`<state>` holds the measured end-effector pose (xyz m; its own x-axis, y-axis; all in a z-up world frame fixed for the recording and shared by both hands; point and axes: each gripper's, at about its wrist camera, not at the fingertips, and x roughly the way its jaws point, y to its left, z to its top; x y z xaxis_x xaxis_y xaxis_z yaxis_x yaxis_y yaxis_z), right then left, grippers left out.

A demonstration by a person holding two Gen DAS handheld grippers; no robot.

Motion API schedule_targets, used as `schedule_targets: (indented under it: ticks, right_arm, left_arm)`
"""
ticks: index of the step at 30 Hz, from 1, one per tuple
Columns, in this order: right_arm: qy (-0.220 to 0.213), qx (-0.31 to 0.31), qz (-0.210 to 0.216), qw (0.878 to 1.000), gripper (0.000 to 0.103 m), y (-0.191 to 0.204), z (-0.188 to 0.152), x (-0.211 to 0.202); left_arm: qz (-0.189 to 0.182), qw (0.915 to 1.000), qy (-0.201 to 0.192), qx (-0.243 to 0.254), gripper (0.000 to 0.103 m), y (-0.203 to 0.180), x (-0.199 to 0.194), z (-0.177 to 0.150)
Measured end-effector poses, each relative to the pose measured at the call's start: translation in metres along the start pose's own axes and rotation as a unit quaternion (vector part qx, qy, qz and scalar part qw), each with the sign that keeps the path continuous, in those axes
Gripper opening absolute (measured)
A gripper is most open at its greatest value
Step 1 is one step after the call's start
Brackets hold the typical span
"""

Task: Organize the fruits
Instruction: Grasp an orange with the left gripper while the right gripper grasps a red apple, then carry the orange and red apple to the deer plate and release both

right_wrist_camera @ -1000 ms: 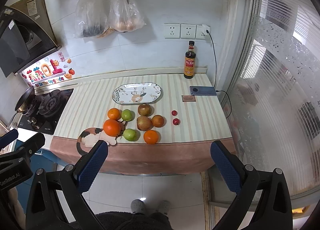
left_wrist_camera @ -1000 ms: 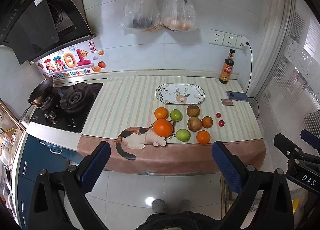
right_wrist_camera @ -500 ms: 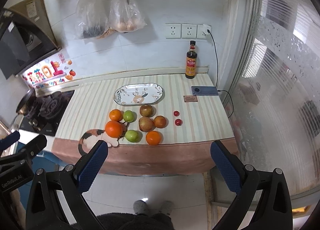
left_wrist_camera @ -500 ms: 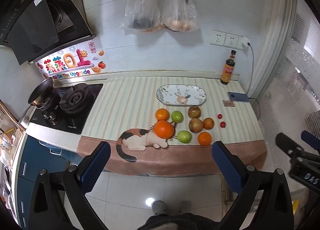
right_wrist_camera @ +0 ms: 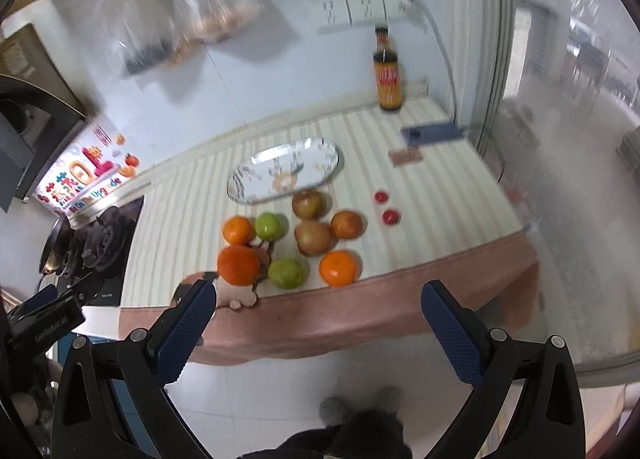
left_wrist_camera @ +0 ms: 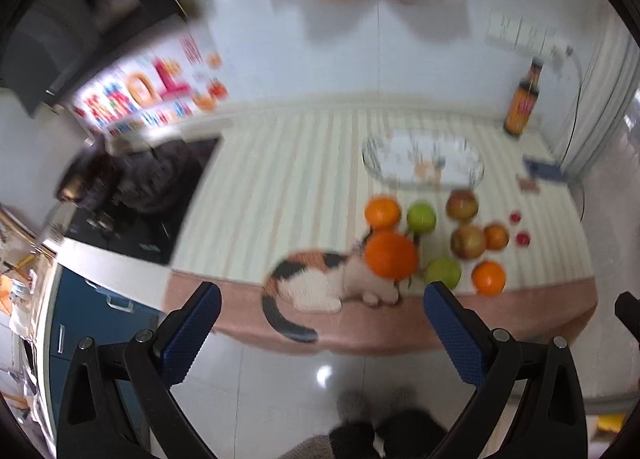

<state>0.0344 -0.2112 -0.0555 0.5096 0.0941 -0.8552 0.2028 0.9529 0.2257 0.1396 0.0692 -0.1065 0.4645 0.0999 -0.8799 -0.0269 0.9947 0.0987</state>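
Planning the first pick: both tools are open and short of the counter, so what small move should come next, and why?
Probably ease the right tool forward toward the nearest orange. It lies at the counter's front edge, the plate holds nothing, and neither tool grips anything.

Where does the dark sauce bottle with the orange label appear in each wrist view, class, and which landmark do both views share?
Left wrist view: the dark sauce bottle with the orange label stands far upper right, at the counter's back by the wall.
Right wrist view: the bottle stands upper centre-right, below the wall sockets.
Shared landmark: the oval patterned plate, lying nearer than the bottle and to its left in both.
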Motion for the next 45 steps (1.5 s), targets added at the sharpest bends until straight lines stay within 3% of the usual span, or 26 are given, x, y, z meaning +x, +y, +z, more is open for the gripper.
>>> schedule_targets:
  ticks: [7,10,14,19,21,23,25,27,31,34,39,45]
  right_arm:
    - [0.072,0.006,-0.002,0.997,0.103,-0.01,0.015,0.099]
    - [0.104,-0.005,0.006,0.995,0.103,-0.012,0.029,0.143]
    - [0.149,-0.011,0.018,0.989,0.103,-0.013,0.05,0.197]
    - [0.187,-0.019,0.035,0.982,0.103,-0.005,0.07,0.242]
    - [0.2,-0.029,0.039,0.979,0.103,-0.002,0.077,0.255]
    - [0.215,-0.042,0.042,0.975,0.1,0.003,0.081,0.267]
    - [0.227,-0.057,0.048,0.971,0.095,0.008,0.087,0.279]
    - [0.239,-0.077,0.05,0.967,0.087,0.014,0.09,0.29]
    - [0.236,-0.088,0.053,0.966,0.085,0.018,0.11,0.304]
    - [0.227,-0.091,0.045,0.969,0.085,0.021,0.128,0.316]
    - [0.255,-0.067,0.039,0.964,0.084,0.026,0.147,0.363]
    - [0.298,-0.046,0.031,0.953,0.073,0.034,0.142,0.404]
  left_arm:
    - [-0.048,0.9892,0.138,0.002,0.103,-0.027,0.112,0.025]
    - [-0.076,0.9749,0.207,-0.028,0.103,-0.036,0.168,0.034]
    - [-0.113,0.9516,0.269,-0.097,0.103,-0.039,0.218,0.044]
    - [-0.128,0.9232,0.328,-0.154,0.103,-0.047,0.267,0.048]
    - [-0.127,0.9156,0.343,-0.168,0.102,-0.05,0.281,0.045]
    - [-0.12,0.9133,0.346,-0.179,0.086,-0.052,0.289,0.042]
    - [-0.135,0.9079,0.34,-0.205,0.079,-0.051,0.294,0.038]
    - [-0.129,0.9111,0.324,-0.22,0.078,-0.05,0.288,0.037]
    - [-0.085,0.937,0.299,-0.159,0.078,-0.06,0.275,0.044]
    - [-0.064,0.9475,0.289,-0.122,0.078,-0.06,0.267,0.05]
    - [-0.089,0.9434,0.296,-0.12,0.079,-0.055,0.264,0.059]
    - [-0.103,0.9423,0.293,-0.124,0.078,-0.051,0.256,0.061]
